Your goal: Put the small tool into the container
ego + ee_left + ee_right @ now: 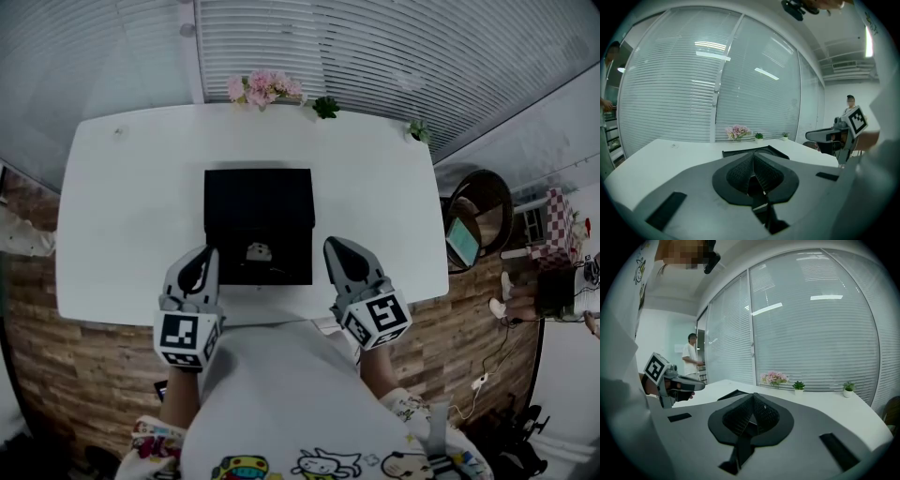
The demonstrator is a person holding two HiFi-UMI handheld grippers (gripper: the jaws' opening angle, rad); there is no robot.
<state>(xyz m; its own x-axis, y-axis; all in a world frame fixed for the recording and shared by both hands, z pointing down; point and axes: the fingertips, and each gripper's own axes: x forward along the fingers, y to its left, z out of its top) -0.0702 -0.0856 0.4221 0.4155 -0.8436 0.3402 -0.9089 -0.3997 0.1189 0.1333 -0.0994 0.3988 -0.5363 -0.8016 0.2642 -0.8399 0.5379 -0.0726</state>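
- The white counter [122,206] fills the middle of the head view, with a flat black square container [234,197] at its centre and pink flowers [262,87] at the top edge
- A small whitish object [258,250] shows in the lower part of the black container, near its front edge; it looks to be lying inside already, though I cannot tell how deep
- The left tool [206,255] sits at lower left beside the container's front corner, clenched on nothing
- The right tool [336,248] sits at lower right, just beside the container's other front corner, also clenched and empty
- Risk, as I judge it: going in with the jaws clenched would only shove the little object about
- A low approach could catch the container's wall and slide it across the smooth counter
- So small a piece could also slip from the ridged pads
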